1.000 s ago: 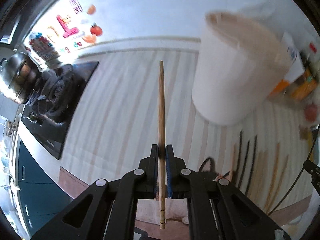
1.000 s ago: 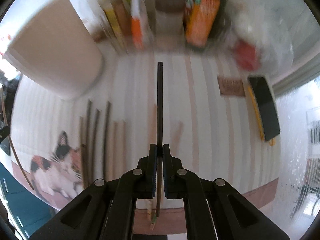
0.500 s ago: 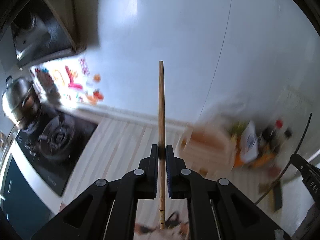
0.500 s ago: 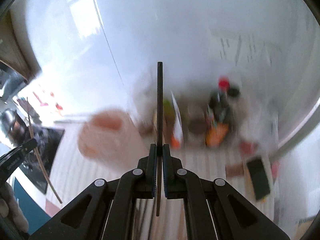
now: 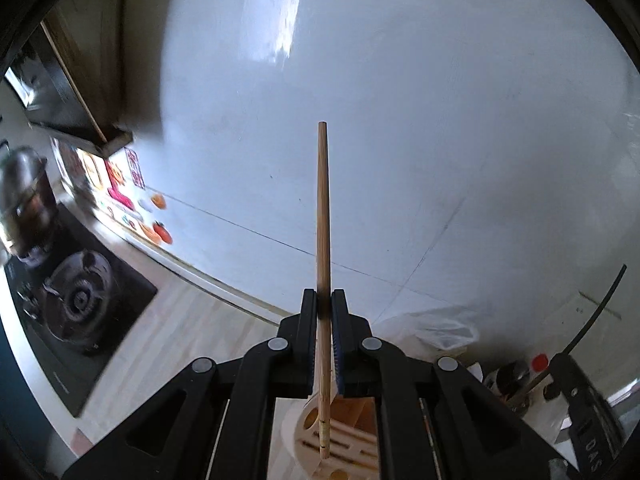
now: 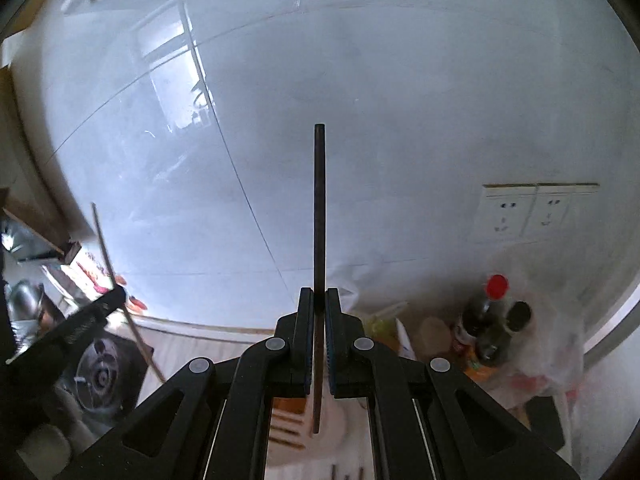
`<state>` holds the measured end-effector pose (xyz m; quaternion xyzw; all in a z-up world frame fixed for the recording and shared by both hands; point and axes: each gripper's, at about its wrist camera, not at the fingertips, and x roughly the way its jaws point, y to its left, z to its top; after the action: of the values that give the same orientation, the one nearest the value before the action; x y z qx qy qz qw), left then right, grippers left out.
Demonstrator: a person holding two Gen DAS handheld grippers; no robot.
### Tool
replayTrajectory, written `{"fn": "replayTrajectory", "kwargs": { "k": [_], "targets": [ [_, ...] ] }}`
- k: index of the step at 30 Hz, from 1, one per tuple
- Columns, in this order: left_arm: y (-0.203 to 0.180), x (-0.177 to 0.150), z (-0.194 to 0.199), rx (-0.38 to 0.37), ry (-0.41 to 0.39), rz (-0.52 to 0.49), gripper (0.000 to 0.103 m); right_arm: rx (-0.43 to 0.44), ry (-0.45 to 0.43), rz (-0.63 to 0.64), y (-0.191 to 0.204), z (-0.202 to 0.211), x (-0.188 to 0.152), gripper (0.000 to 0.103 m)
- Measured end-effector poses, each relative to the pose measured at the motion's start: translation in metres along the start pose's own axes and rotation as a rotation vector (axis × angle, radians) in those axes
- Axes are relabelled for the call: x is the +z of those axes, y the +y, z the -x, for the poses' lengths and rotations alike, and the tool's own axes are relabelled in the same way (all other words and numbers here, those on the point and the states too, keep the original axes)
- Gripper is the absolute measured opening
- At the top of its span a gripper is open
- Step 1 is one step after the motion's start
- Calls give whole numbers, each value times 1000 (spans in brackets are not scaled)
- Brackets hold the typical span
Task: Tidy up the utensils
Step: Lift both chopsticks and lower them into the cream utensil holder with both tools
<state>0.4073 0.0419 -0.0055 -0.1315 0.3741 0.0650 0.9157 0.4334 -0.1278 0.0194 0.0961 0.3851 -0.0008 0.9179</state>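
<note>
White wall tiles fill both views, since each tool tilts up off the tabletop (image 5: 192,328). Nearest, the left gripper (image 5: 324,300) has its fingers clenched on a pale wooden chopstick (image 5: 323,216), gripped near its thick end so the tip projects forward. The right gripper (image 6: 316,298) likewise pinches a dark chopstick (image 6: 319,208). Just below both sits the cream utensil holder (image 5: 344,444), probably their destination. Farther right stand sauce bottles (image 6: 492,320); far left, a stove (image 5: 76,300).
</note>
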Motion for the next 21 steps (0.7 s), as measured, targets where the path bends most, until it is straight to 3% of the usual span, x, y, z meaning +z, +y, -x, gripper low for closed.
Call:
{"fn": "replayTrajectory", "kwargs": {
  "k": [8, 21],
  "targets": [
    [-4, -1, -48, -55, 92, 51, 4, 24, 26, -52, 6, -41, 4, 5],
    [-12, -6, -83, -115, 139, 33, 4, 20, 71, -91, -8, -75, -15, 5]
  ]
}}
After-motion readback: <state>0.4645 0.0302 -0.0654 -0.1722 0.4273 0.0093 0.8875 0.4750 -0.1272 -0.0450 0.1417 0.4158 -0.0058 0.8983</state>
